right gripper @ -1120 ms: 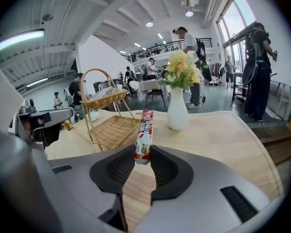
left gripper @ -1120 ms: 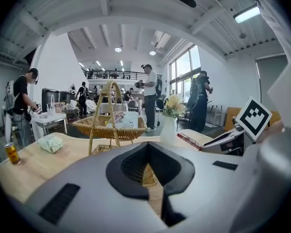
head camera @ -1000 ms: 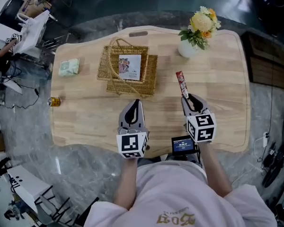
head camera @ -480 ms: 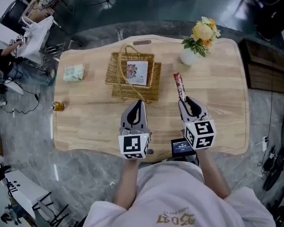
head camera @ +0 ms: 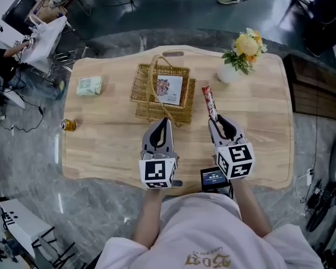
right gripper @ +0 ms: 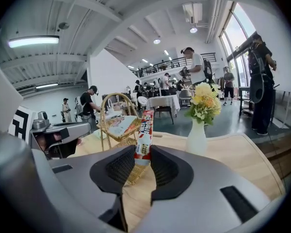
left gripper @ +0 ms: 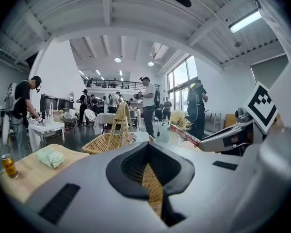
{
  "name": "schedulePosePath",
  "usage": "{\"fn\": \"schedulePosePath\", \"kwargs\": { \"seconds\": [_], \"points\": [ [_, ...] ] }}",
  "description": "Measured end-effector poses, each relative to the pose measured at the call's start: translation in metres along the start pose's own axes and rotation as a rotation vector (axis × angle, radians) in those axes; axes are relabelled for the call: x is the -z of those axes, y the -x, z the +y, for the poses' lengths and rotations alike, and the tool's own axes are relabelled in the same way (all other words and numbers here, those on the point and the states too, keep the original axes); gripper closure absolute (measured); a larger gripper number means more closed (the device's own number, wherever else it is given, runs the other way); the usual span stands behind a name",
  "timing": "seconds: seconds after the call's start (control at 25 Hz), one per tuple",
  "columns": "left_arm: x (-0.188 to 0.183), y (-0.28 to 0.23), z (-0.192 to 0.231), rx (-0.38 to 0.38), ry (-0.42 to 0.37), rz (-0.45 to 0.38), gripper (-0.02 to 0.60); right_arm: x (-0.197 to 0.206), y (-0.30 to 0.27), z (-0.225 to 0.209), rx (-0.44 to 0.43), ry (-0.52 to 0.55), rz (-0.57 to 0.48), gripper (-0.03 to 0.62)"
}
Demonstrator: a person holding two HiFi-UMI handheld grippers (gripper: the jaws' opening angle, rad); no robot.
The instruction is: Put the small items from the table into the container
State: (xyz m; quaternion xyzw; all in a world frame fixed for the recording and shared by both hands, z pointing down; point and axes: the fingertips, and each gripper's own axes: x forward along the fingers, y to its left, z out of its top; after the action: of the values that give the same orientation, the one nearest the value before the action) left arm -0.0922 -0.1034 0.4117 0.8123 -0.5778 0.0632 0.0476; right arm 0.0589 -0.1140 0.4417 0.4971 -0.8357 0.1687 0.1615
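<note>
1. Grip: the right gripper (head camera: 217, 119) was clamped, about half open, on the lower end of a red snack stick (head camera: 208, 101). The stick was held above the table (head camera: 257, 133), just right of the wicker basket (head camera: 144, 110). The left gripper (head camera: 161, 123) was closed on nothing, near the basket's front.
2. Placement was judged best done by carrying the stick over the rim, clear of the tall handle. It would then be lowered beside the card (head camera: 169, 89) inside and only then released.
3. Pad contact on the wrapper's sides was shown only in the right gripper view.
4. A green packet (head camera: 89, 86) and a can (head camera: 68, 125) were placed well left of the basket by the head view. The can was shown upright only in the left gripper view.
</note>
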Motion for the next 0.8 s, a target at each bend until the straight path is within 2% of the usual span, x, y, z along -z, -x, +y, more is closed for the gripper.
{"fn": "schedulePosePath", "kwargs": {
  "seconds": [0.8],
  "points": [
    [-0.008, -0.003, 0.054, -0.028, 0.002, -0.022, 0.588, -0.036, -0.048, 0.049, -0.071, 0.05, -0.033, 0.477]
  ]
}}
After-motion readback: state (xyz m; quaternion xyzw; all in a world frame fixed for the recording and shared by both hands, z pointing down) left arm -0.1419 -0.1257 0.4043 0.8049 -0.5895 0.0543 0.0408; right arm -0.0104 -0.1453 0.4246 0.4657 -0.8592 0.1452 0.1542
